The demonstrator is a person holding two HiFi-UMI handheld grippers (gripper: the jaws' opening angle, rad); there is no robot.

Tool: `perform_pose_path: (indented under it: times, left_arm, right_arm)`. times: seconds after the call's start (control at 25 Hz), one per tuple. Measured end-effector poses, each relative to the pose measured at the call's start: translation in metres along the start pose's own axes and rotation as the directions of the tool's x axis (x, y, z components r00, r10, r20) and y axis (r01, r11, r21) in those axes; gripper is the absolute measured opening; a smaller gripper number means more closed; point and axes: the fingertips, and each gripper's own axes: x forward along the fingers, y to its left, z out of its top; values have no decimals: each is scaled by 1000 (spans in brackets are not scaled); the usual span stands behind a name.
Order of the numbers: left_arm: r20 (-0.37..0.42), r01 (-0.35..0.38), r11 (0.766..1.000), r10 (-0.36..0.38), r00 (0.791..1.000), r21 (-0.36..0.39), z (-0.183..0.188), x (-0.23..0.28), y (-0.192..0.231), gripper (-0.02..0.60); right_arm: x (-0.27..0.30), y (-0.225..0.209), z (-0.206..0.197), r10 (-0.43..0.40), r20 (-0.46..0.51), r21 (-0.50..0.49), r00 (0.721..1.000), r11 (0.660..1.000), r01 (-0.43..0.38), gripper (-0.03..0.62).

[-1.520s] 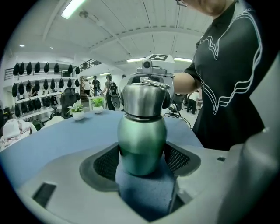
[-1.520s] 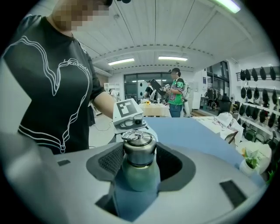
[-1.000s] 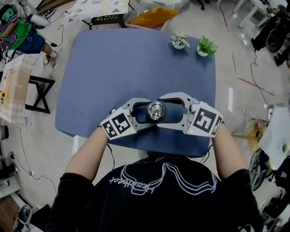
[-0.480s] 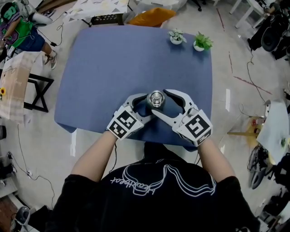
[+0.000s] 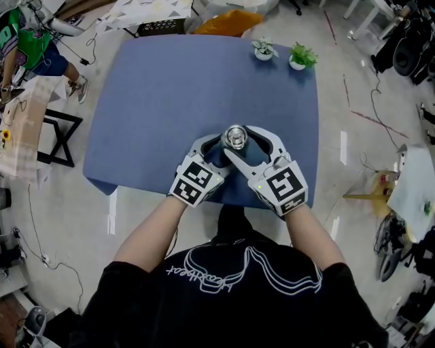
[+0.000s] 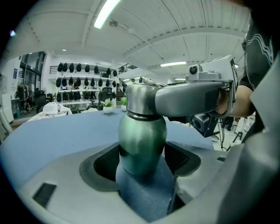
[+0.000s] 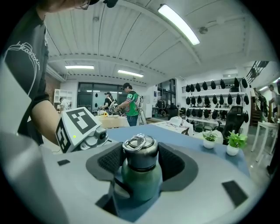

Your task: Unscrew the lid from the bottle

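A green metal bottle (image 6: 142, 138) stands on the blue table (image 5: 163, 95) near its front edge. Its silver lid (image 5: 236, 137) with a ring on top (image 7: 139, 148) faces up. My left gripper (image 5: 227, 147) comes in from the lower left, and its pads (image 6: 104, 161) press on the bottle's body (image 7: 141, 183). My right gripper (image 5: 237, 140) reaches in from the lower right, higher up. Its jaws have just been closing with the lid between them, and the pads (image 7: 109, 161) now sit against the lid's sides. One right jaw (image 6: 188, 98) crosses in front of the lid in the left gripper view.
Two small potted plants (image 5: 264, 49) (image 5: 302, 56) stand at the table's far right edge. A folding side table (image 5: 27, 129) is on the floor at left, with a person in green (image 5: 27, 41) beyond it. An orange cushion (image 5: 231, 20) lies behind the table.
Both grippers have swung round the bottle: the right marker cube went from the right side towards the front, the left cube shifted right. The right jaws narrowed onto the lid.
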Motion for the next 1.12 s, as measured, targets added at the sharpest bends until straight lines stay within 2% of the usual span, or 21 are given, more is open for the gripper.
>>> perform_pose_path:
  times: [0.24,0.52,0.84,1.12]
  left_arm:
    - [-1,-8,1000,8,1000,-6,0,1,0,325]
    - [1,18,1000,-18,1000,22,-1,0,-1,325]
    - [-9,105,991,-104,994,80,1,2,-1,325]
    - [-44,205,968,-200,979,143,0,4,-2,325]
  right_arm:
    - [0,-3,-2,-16,6,-5,1000,1000,16,239]
    - [0,-2,-1,26,2,-11,1000,1000,-26,244]
    - [0,-2,0,150,-30,-49,988,987,-151,244]
    - [0,-1,-2,264,-60,-94,963,959,-269,244]
